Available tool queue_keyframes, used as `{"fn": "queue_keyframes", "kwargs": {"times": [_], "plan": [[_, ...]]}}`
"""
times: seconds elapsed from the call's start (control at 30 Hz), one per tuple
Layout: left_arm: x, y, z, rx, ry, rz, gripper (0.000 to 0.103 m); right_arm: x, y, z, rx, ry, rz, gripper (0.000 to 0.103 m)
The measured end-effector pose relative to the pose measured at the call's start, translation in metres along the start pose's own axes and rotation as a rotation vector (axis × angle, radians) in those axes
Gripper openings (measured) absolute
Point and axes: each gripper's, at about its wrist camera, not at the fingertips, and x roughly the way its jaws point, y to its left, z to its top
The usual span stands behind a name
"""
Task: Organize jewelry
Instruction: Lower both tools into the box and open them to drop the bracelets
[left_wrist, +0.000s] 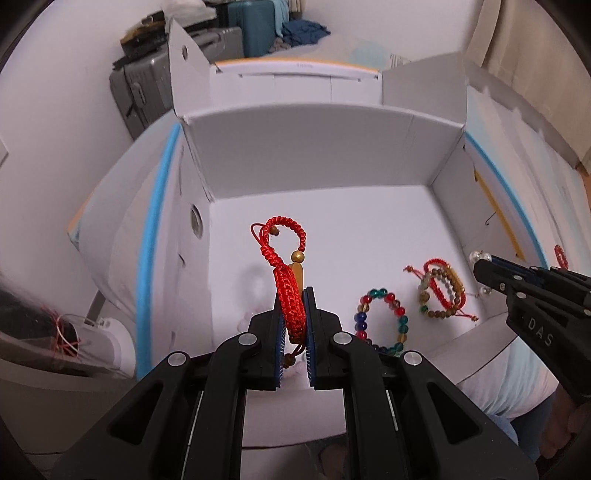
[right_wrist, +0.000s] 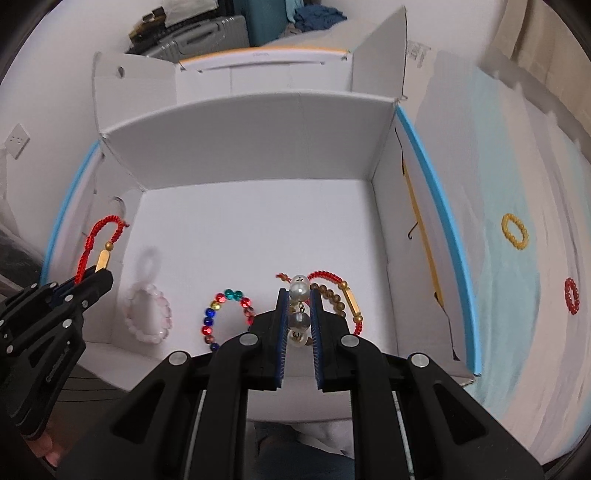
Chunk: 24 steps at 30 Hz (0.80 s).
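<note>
My left gripper (left_wrist: 293, 295) is shut on a red braided bracelet (left_wrist: 286, 266) with a gold tube bead, held above the floor of an open white cardboard box (left_wrist: 325, 155). It also shows in the right wrist view (right_wrist: 96, 275), near the box's left wall. My right gripper (right_wrist: 298, 295) is shut on a pearl bracelet (right_wrist: 299, 291) over the box's front part; it shows at the right in the left wrist view (left_wrist: 480, 264). In the box lie a multicoloured bead bracelet (right_wrist: 225, 314), a pink bead bracelet (right_wrist: 149, 314) and a red-and-brown bracelet pile (left_wrist: 441, 291).
The box stands on a pale blue-and-white bed surface (right_wrist: 517, 314). A yellow bead bracelet (right_wrist: 514, 230) and a red bead bracelet (right_wrist: 571, 296) lie on it to the right of the box. Suitcases (left_wrist: 147, 88) stand behind the box.
</note>
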Motion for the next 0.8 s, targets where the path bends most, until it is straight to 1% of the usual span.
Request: {"fn": "queue_keyframes", "kwargs": {"times": [0.23,0.37,0.43,0.6,0.63,0.67,0.7,0.73,0.77,0.8], "plan": [[0.017,0.003,-0.006,-0.007,0.046,0.013,0.008,0.017,-0.006,-0.004,0.000,0.028,-0.008,0.011],[0.023,0.001,-0.007,-0.005,0.056,0.016,0.009,0.019,-0.006,-0.006,0.003,0.031,-0.006,0.011],[0.025,0.001,-0.007,-0.004,0.060,0.016,0.011,0.021,-0.005,-0.006,0.006,0.033,-0.005,0.012],[0.031,0.003,-0.005,-0.019,0.075,0.022,0.011,0.025,-0.003,-0.004,0.003,0.044,-0.005,0.012],[0.031,0.003,-0.004,-0.020,0.074,0.025,0.017,0.024,-0.003,-0.003,0.003,0.045,-0.003,0.013],[0.030,0.004,-0.004,-0.021,0.070,0.026,0.023,0.023,-0.003,-0.003,0.004,0.042,0.000,0.019],[0.027,0.005,-0.003,-0.028,0.059,0.025,0.037,0.020,-0.003,-0.003,0.005,0.029,0.007,0.029],[0.024,0.005,-0.002,-0.034,0.049,0.023,0.046,0.018,-0.004,-0.003,0.007,0.019,0.008,0.035],[0.021,0.005,-0.001,-0.036,0.037,0.022,0.046,0.014,-0.005,-0.002,0.009,0.006,0.005,0.046],[0.017,0.004,0.000,-0.030,0.029,0.028,0.047,0.010,-0.006,-0.002,0.011,-0.007,0.005,0.053]]}}
